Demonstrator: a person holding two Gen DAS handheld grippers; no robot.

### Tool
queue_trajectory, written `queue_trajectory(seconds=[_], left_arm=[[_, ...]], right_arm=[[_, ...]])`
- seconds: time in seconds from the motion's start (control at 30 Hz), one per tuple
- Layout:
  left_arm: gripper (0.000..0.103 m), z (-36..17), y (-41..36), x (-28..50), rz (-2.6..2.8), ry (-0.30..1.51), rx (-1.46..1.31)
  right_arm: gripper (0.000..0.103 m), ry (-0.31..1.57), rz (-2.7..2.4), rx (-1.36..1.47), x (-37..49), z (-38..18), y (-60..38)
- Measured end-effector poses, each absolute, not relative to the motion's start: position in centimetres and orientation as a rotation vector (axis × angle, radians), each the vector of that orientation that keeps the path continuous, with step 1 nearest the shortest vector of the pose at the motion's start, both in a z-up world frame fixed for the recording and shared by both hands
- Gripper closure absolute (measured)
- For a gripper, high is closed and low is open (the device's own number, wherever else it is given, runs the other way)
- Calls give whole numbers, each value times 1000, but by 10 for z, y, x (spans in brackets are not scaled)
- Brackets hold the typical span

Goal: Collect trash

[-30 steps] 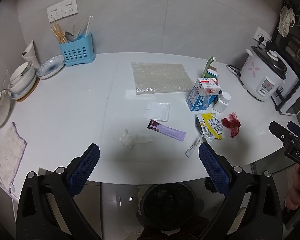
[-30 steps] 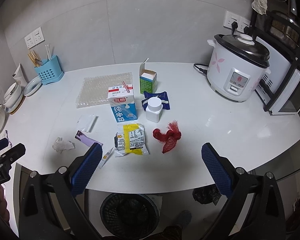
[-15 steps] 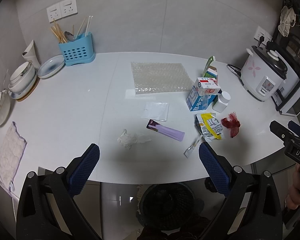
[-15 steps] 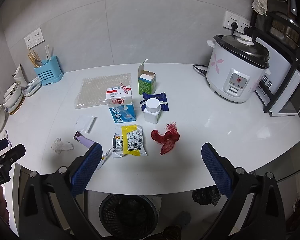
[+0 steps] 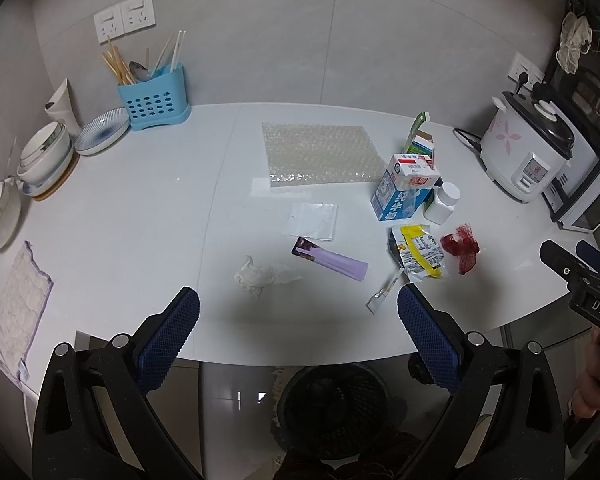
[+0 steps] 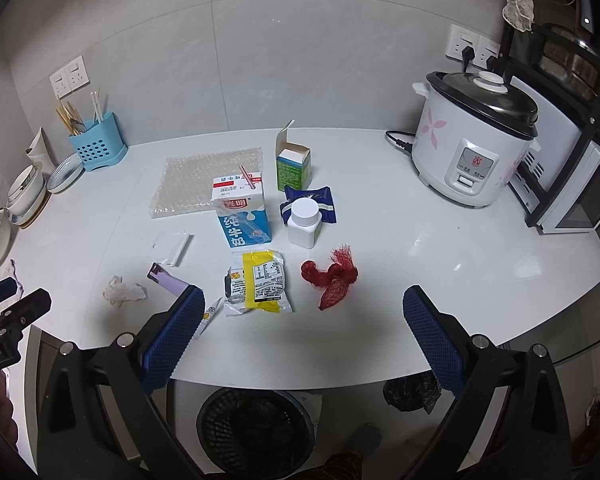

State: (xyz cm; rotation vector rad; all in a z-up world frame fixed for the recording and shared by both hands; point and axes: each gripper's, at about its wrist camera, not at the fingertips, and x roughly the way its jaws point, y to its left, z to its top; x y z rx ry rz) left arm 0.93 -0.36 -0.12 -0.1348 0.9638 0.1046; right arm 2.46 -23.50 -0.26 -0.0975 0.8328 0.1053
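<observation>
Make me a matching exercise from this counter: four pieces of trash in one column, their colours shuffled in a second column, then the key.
Things:
1. mesh net
2. crumpled tissue
3. long flat sachet
4. snack wrapper

Colours:
A. white
B. yellow and silver, with a printed label
C. red
D. pale purple with a dark end

Pairs: 1-C, 2-A, 3-D, 4-B

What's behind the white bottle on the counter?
A blue wrapper lies behind the white bottle, its ends showing on either side; the middle is hidden by the bottle. Further back stands an open green box. Whether the wrapper holds anything cannot be seen.
</observation>
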Motion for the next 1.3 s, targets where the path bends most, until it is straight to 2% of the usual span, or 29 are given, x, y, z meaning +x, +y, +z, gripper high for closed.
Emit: queue_trajectory(seconds=[0.87,1.3], left_arm=[[6,-11,2,22,120,995,-142],[7,-72,47,54,195,1083,-190]], right_arm=[[8,842,110,-107,40,-2,-232],[8,857,121,-142,113,-36,-232]])
